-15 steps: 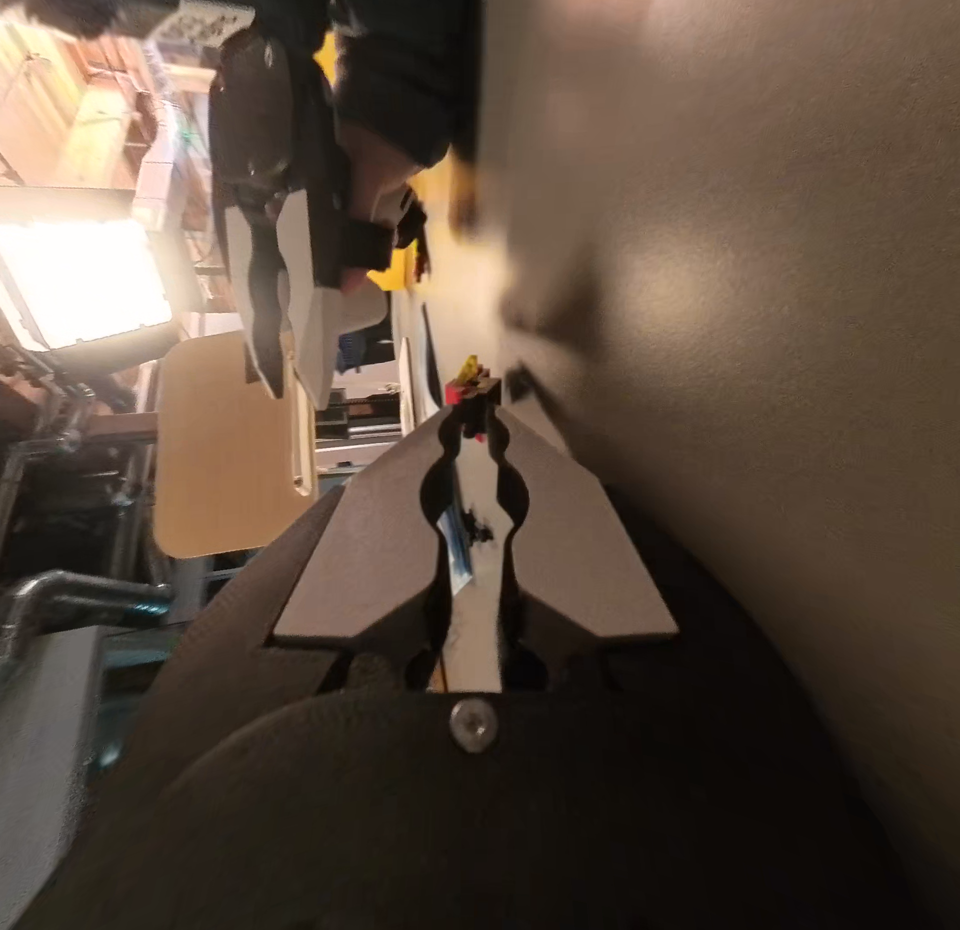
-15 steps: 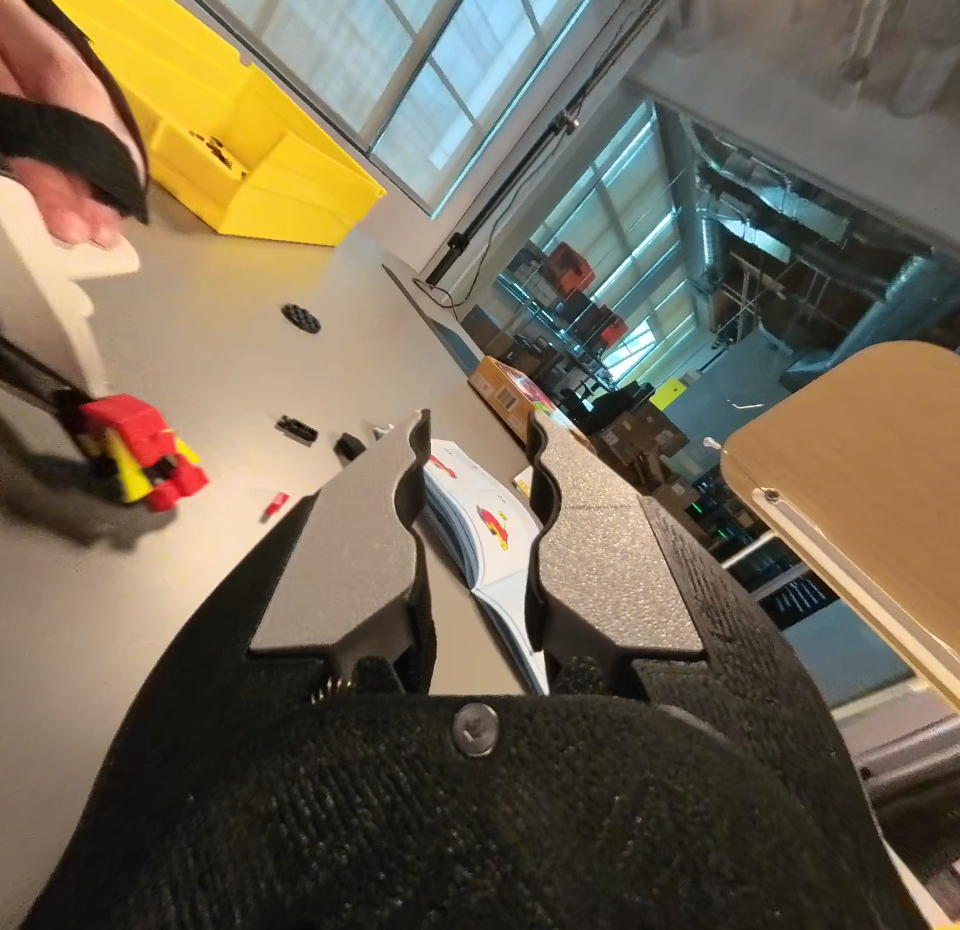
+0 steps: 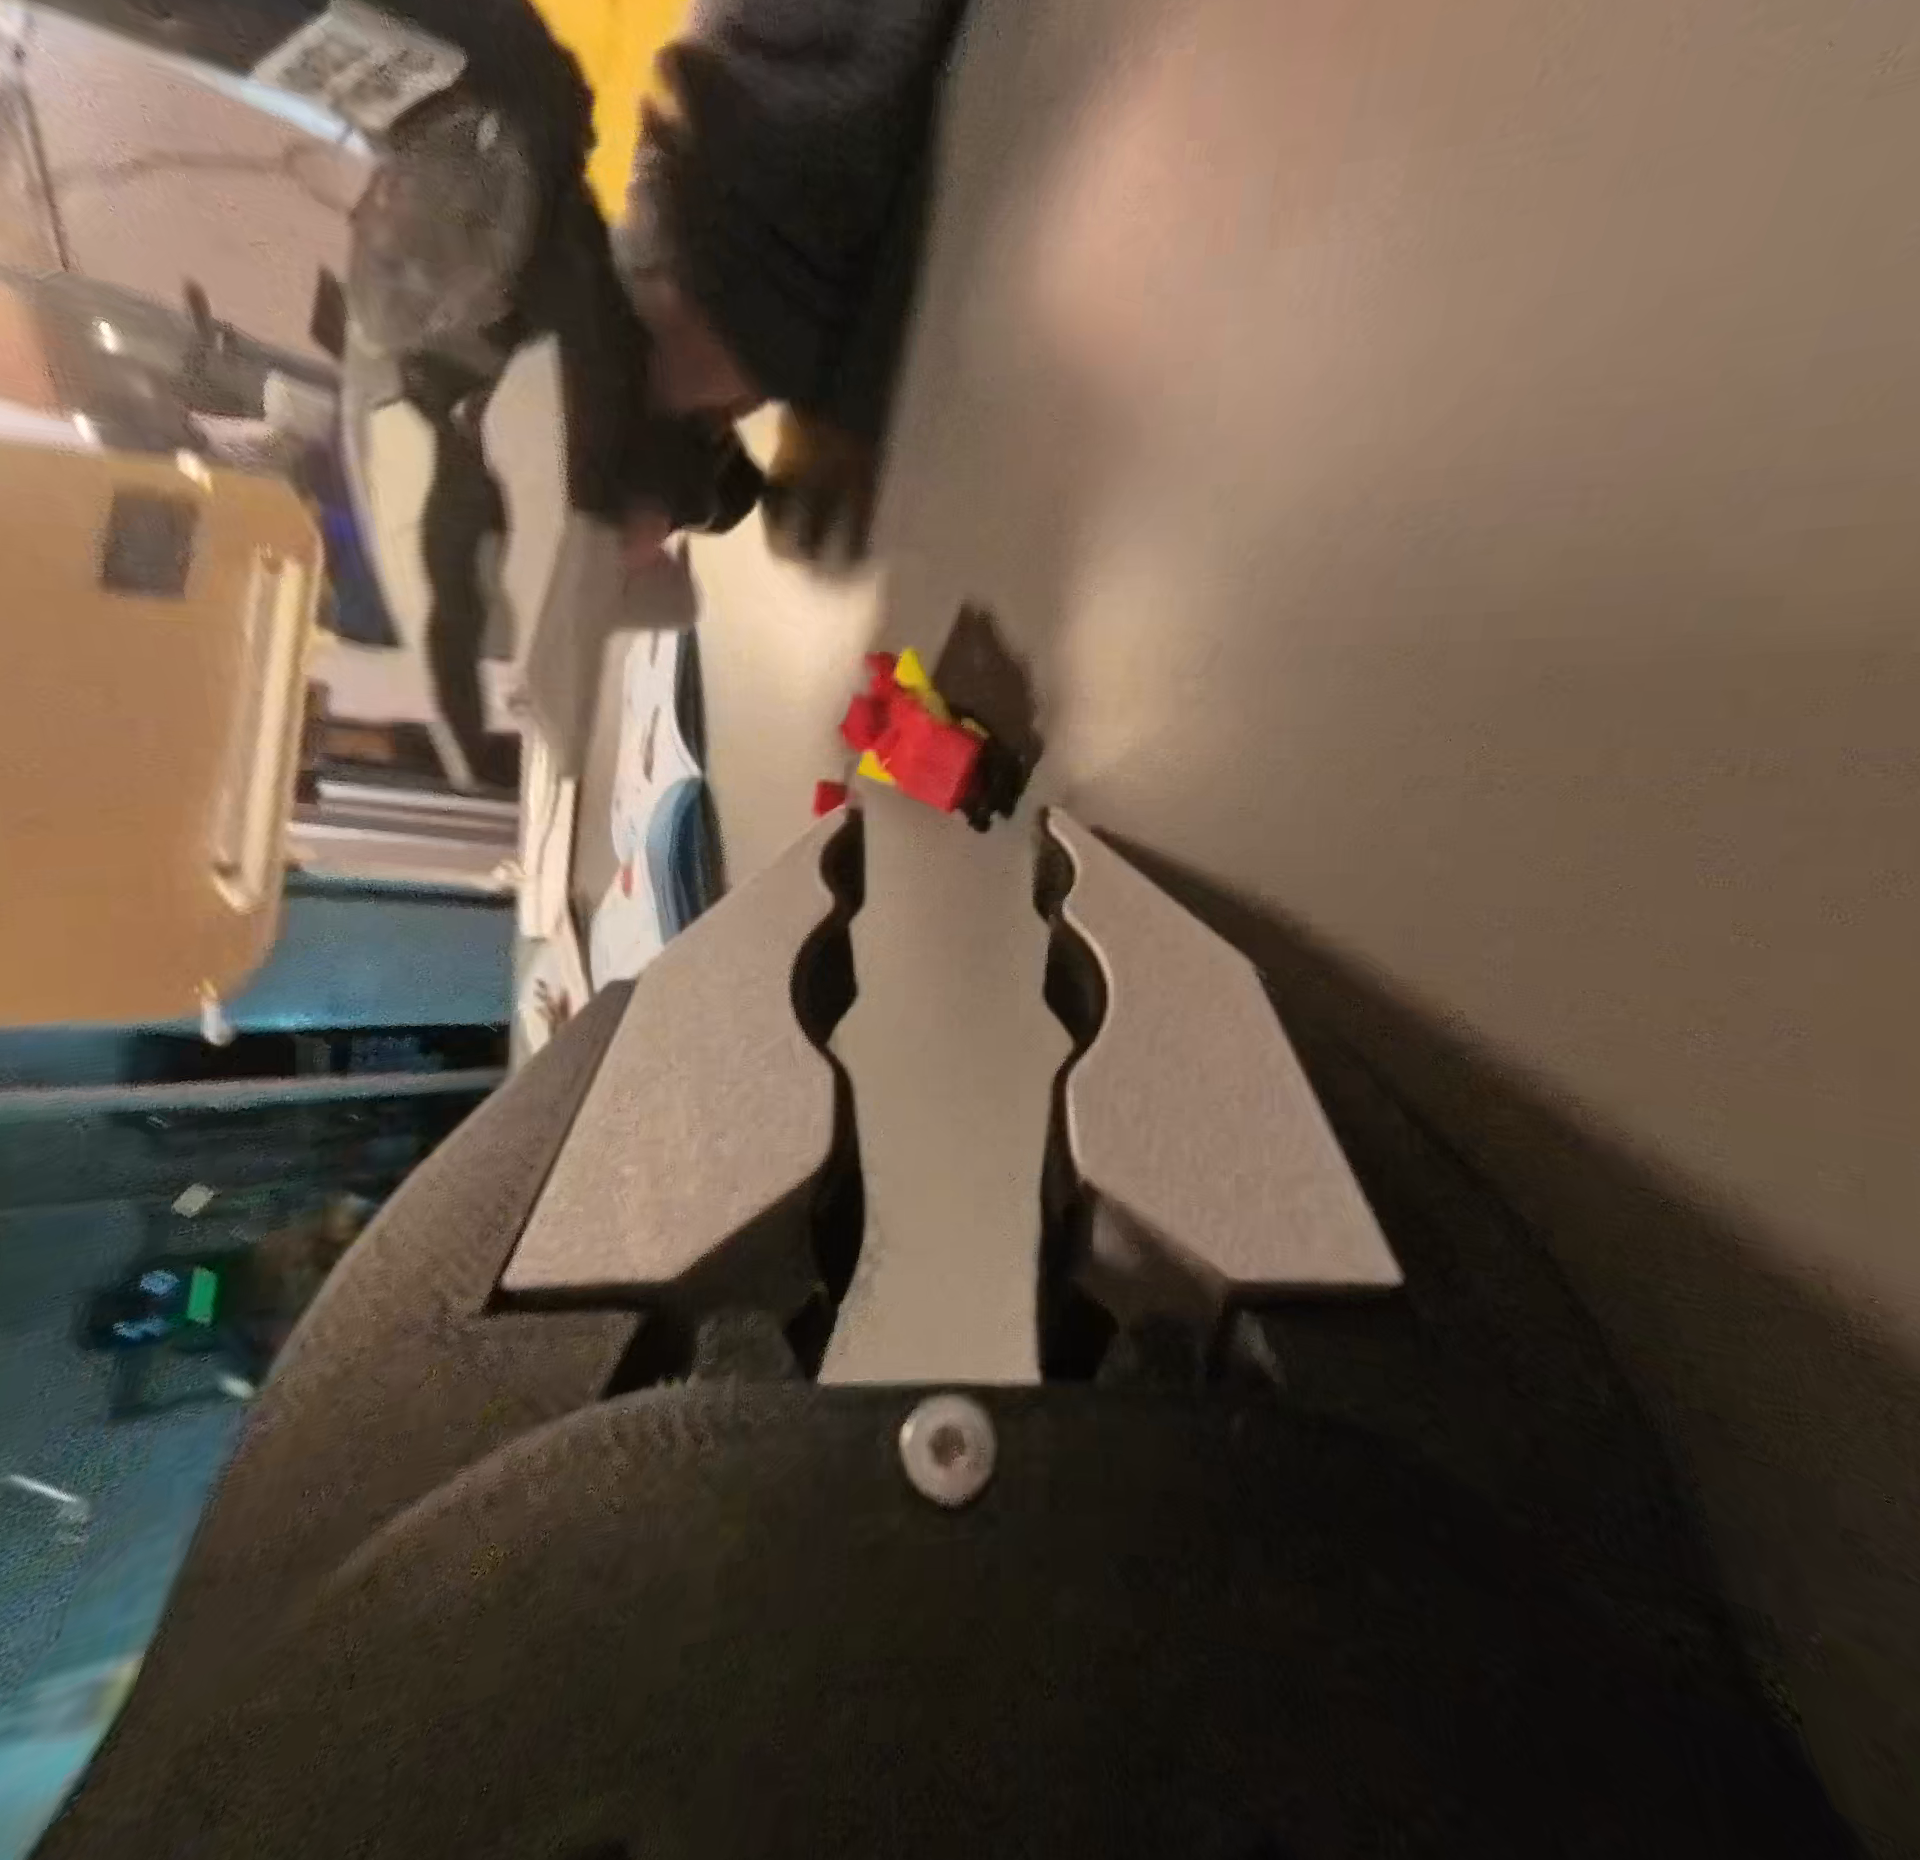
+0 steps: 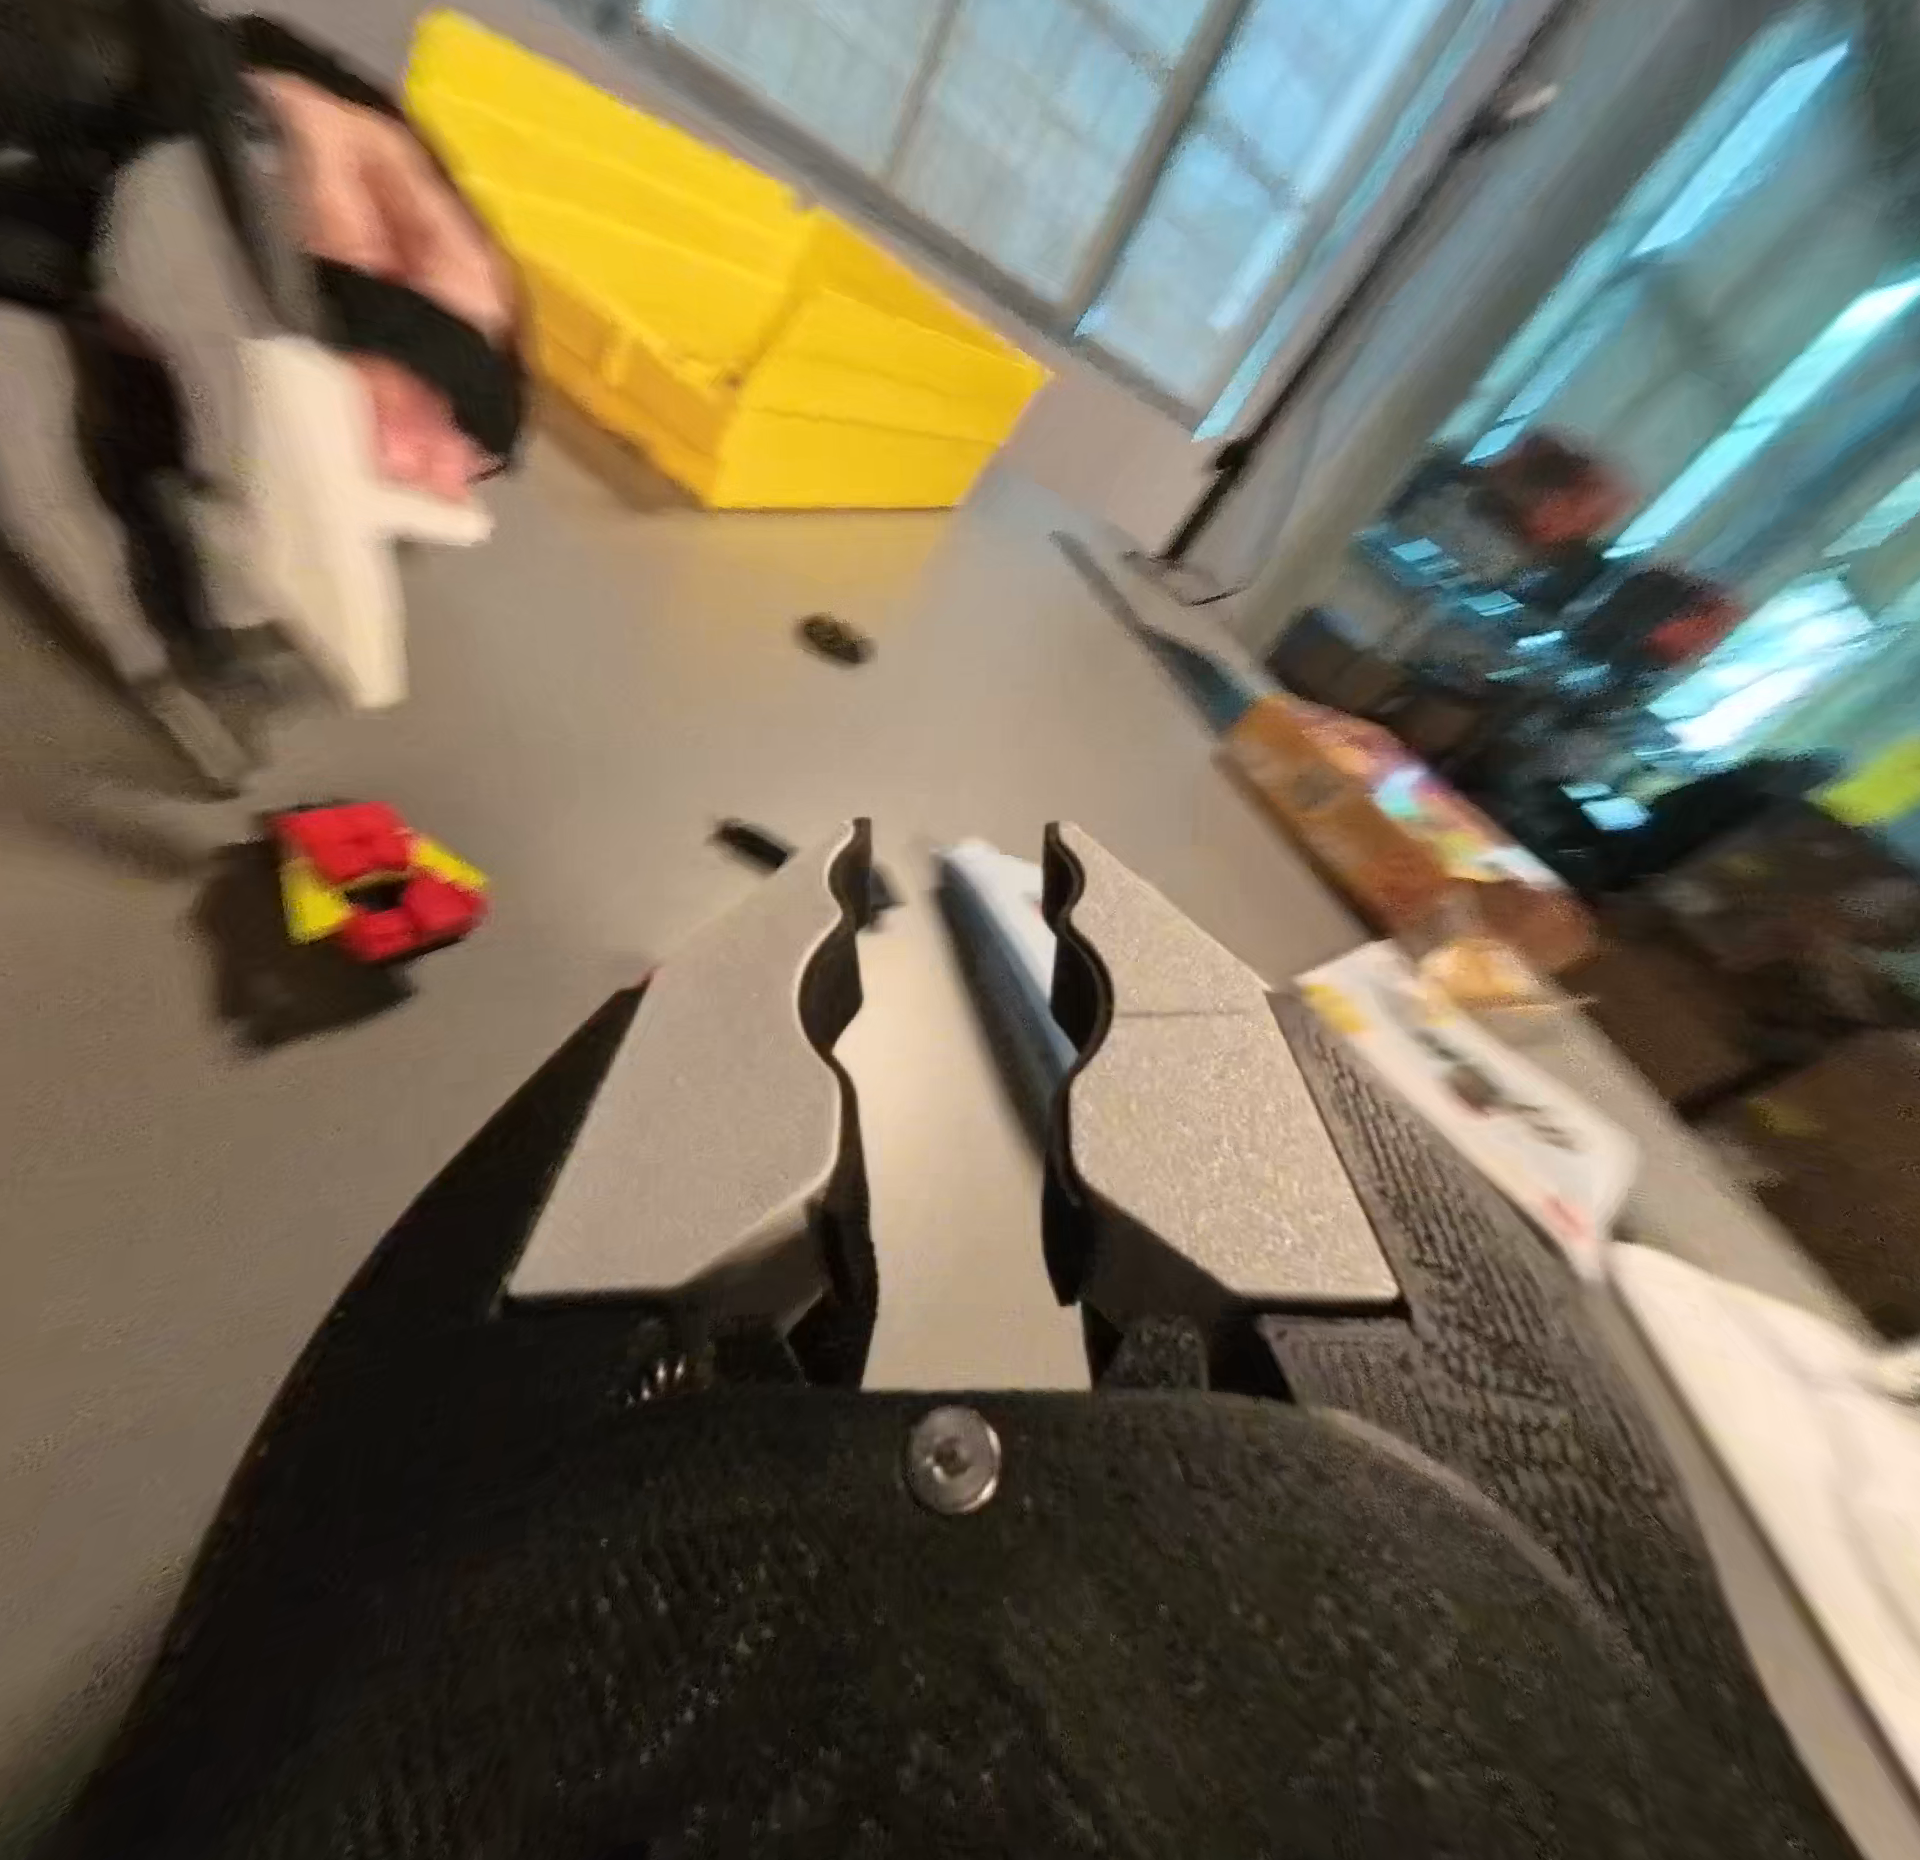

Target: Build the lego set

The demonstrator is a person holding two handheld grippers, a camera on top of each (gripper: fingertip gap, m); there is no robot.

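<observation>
Red and yellow bricks, joined into a small half-built model point(image 4: 376, 883), sit on the grey counter point(image 4: 623, 730), just ahead of the left claw point(image 3: 948, 823), which gapes empty. The right claw point(image 4: 954, 836) is likewise parted and empty, aimed toward the open booklet point(image 4: 1455, 1072). Loose black pieces point(image 4: 750, 840) nearby suggest much building remains.

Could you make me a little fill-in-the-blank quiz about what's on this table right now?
1. The small toy car on the table is red and ____.
2. The big bin near the windows is ____.
3. The right gripper holds ____.
4. The open booklet lies to the ____ of the right gripper.

Missing words: yellow; yellow; nothing; right
</observation>
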